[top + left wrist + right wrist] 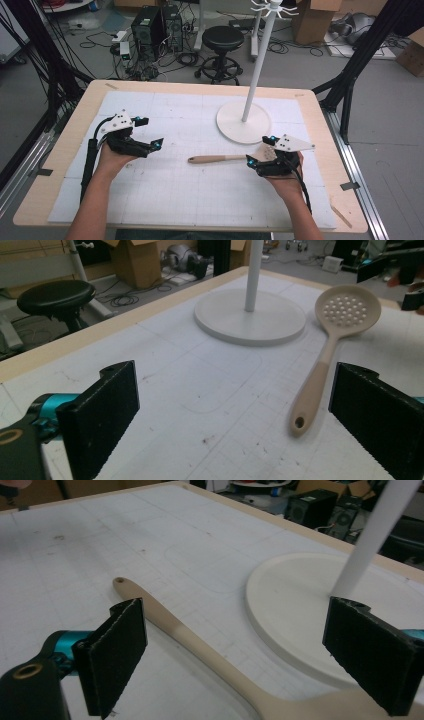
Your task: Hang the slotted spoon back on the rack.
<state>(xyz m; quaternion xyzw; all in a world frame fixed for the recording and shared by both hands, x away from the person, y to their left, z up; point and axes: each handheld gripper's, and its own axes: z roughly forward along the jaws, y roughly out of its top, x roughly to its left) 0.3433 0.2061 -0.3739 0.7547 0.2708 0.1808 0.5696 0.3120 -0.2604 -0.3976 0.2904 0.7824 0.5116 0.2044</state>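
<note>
Your table [65, 150] carries a white gridded mat [175, 200], and on its far right part stands the white stand [243, 122], round base flat on the mat with its pole rising straight up. Just in front of that base lies the beige slotted spoon [215, 159], flat on the mat, its handle pointing toward your left and its perforated bowl [348, 310] at your right hand.

Your right gripper [260, 150] sits over the bowl end of the spoon. Its jaws stand wide apart, released; in the right gripper view the spoon's neck runs between them and neither pad presses on it. Your right hand [285, 180] holds the tool low, close to the mat, aimed toward the stand's base.

Your left gripper [150, 132] is well apart from the spoon, to the left of the handle tip. Its jaws are spread wide with only bare mat between them. Your left hand [112, 160] keeps it low and roughly level, aimed across the table at the spoon.

No readable writing or labels are visible.
</note>
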